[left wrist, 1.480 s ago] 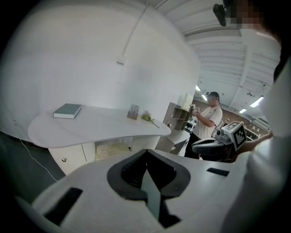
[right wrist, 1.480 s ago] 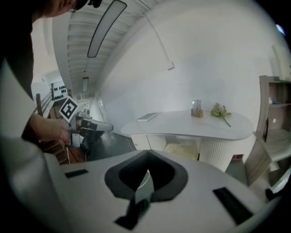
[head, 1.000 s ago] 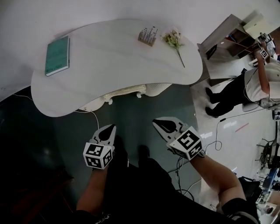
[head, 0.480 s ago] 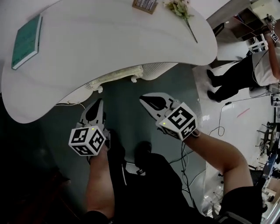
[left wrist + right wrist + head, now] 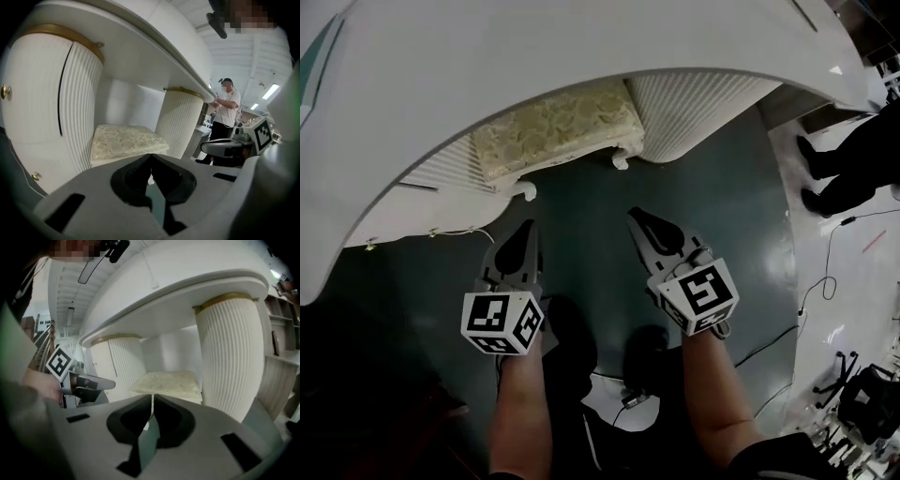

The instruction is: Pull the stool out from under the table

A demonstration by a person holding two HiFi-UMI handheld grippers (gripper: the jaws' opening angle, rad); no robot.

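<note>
The stool (image 5: 558, 136) is seen in the upper middle of the head view, tucked under the white table (image 5: 581, 47) between its two fluted pedestals (image 5: 694, 98), with only the front of the pale patterned cushion and two curled white feet (image 5: 525, 190) showing. It is judged to be stiff in the frame and soft on top, of moderate weight, and likely to slide readily on the smooth dark floor (image 5: 581, 244). The padding is expected to give under a pinch, so the rigid front rail or a leg just below the cushion is thought the better hold, one side for each gripper.

The left gripper (image 5: 525, 234), at lower left of centre, is held with its jaws pressed together and nothing between them. The right gripper (image 5: 642, 225), beside it, is all but closed, a hairline slit having just been opened, also with nothing in it. Both are pointed at the stool but kept apart from it.

No brand, label or legible writing is found; only the square marker patterns on the grippers' cubes are seen.
</note>
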